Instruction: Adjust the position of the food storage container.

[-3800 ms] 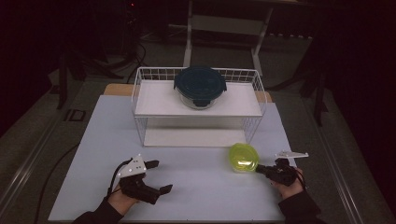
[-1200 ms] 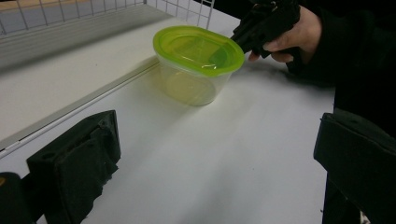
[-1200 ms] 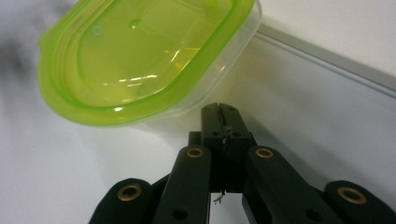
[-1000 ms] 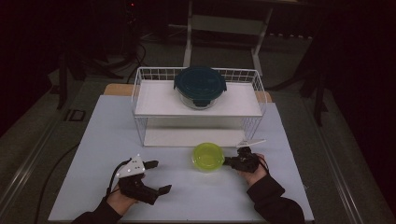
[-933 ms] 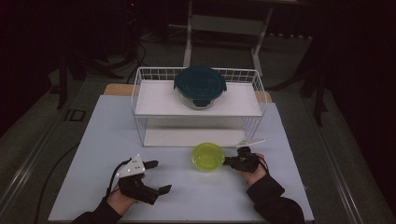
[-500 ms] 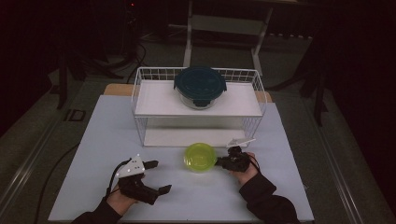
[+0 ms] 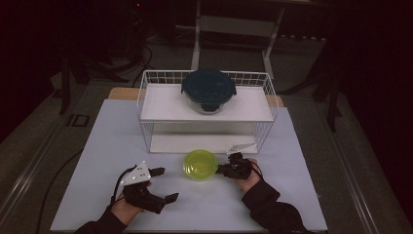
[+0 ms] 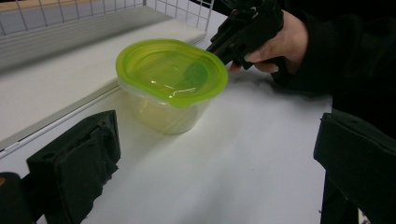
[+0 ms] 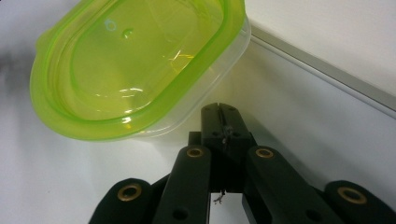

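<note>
White table point(image 7: 302, 161) | clear container point(image 7: 200, 165), green lid | right gripper point(image 7: 220, 170) closed, touching

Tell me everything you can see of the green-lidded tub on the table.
The tub is a small, clear plastic container with a translucent lime-green lid pressed on. It looks empty and stands upright on the white table, just in front of the wire rack. The right tongs, shut, press their tip against its side wall under the lid's rim.

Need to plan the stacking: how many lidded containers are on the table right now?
2. A dark-lidded glass container sits on the upper shelf of the white wire rack; a green-lidded container stands on the table in front of the rack, at the right claw. No others visible.
</note>
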Tool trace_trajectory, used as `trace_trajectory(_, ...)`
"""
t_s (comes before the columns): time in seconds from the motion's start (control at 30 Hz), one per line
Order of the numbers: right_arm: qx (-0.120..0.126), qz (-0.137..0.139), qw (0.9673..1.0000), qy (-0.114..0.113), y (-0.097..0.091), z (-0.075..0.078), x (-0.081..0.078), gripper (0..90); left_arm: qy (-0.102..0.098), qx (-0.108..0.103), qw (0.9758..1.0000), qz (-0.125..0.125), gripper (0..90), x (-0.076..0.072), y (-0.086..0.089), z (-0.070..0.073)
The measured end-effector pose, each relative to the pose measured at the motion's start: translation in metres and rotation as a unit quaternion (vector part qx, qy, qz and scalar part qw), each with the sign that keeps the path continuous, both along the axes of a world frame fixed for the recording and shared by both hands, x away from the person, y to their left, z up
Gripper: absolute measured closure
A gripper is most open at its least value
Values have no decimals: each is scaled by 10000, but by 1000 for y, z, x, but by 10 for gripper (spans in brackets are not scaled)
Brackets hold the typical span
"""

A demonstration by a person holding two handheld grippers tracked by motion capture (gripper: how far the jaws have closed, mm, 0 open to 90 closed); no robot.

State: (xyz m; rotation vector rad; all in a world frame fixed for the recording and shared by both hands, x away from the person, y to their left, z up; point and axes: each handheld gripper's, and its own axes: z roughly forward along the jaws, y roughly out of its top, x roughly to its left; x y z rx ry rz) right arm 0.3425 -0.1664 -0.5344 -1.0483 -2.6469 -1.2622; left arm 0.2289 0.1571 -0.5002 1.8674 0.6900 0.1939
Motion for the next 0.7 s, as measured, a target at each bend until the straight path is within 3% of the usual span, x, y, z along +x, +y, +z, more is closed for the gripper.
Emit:
trace_trajectory(0.27,-64,-45,9999,-127,-6,4,-3,898,-15,-68,10000,10,3,0,1,1)
trace_trajectory(0.47,-133,-108,9994,-317,-22,12,-11,858,-42,-106,9999,5,3,0,1,4)
trace_trajectory(0.57,-105,-200,9987,-460,-40,20,-20,829,-58,-120,9999,-21,3,-1,1,5)
trace_trajectory(0.7,-46,-250,9982,-544,-50,26,-30,767,-96,-114,9999,-60,3,-1,0,7)
